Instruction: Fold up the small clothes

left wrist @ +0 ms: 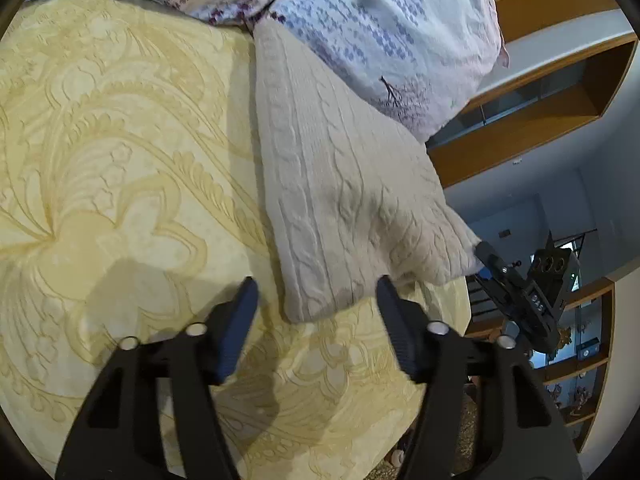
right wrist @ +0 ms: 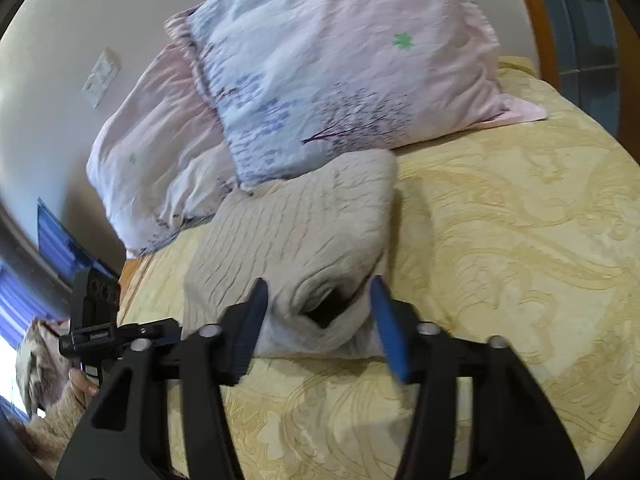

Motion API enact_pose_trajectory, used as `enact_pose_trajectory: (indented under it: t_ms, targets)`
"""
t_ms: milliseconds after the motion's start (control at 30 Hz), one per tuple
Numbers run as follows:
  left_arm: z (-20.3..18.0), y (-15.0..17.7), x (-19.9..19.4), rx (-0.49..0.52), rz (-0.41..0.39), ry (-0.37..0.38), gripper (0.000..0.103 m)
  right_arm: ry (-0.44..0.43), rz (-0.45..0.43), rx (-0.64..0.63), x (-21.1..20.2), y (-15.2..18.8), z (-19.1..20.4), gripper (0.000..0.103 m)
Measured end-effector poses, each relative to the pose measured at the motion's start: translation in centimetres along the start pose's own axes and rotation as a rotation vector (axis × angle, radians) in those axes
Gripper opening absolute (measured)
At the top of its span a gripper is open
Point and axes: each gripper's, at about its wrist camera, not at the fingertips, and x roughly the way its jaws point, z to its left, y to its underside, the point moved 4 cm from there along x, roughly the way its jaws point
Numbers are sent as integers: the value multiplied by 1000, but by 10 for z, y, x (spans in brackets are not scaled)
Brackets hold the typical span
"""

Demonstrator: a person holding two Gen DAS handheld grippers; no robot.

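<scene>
Faintly, illegible label marks left hand-held gripper (right wrist: 90, 336).

You are in a home bedroom: a bed (right wrist: 500, 240) under a yellow patterned cover, floral pillows (right wrist: 340, 72) at its head, wooden shelves (left wrist: 560, 92) and a wall switch (right wrist: 101, 77) beyond.

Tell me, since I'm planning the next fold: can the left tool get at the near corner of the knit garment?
Probably yes. The left tool is open, and the cream knit garment has its corner lying just ahead between the fingers, on the yellow bedspread, with nothing between.
</scene>
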Motion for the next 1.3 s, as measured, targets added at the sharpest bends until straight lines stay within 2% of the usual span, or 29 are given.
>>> enact_pose_trajectory:
  t_ms: [33,67,167,267,333,500,567,633,700,767,800,833,867,900,967,1000,1100,1200,1300]
  targets:
    - [0,2,3,0,15,3,42,1,10,-10,4,2,2,14]
    - [0,3,6,0,28,9,30,18,22,-24,7,5,3,14]
    - [2,5,8,-2,38,13,18,51,-20,-55,0,4,9,11]
    - [2,5,2,4,26,31,14,26,-117,-55,-26,-3,16,10]
    - [-1,8,-2,38,18,28,13,50,-124,-79,-30,-2,16,10]
    - [-4,12,0,94,30,-3,12,213,20,-70,2,24,-13,9]
    - [-1,14,2,90,38,-10,12,242,67,-42,12,32,-24,9]
    - [0,15,5,97,47,-22,12,237,76,-27,15,35,-27,9]
    - [-2,16,3,116,55,-32,13,215,90,-29,12,32,-26,10]
    - [-5,15,-3,118,65,-18,17,171,96,-23,5,26,-22,17]
    - [-6,12,-7,114,60,-12,19,153,97,-13,1,23,-21,33]
    - [-6,5,-15,106,41,3,33,138,85,-1,-4,17,-21,55]
    - [-6,-2,-22,94,16,13,52,112,55,12,-11,7,-22,64]
    - [-4,-14,-29,71,-20,13,58,94,30,27,-13,-4,-23,71]
    - [2,-39,-36,23,-64,36,68,55,27,80,-10,-22,-29,71]
    - [5,-52,-36,2,-74,45,69,28,30,116,-6,-31,-33,71]
    - [17,-96,-21,-90,-98,33,70,-18,60,229,16,-60,-51,71]
    - [24,-129,2,-123,-95,2,70,-45,129,331,51,-80,-69,70]
    - [26,-149,18,-139,-86,3,70,-34,177,368,77,-88,-79,70]
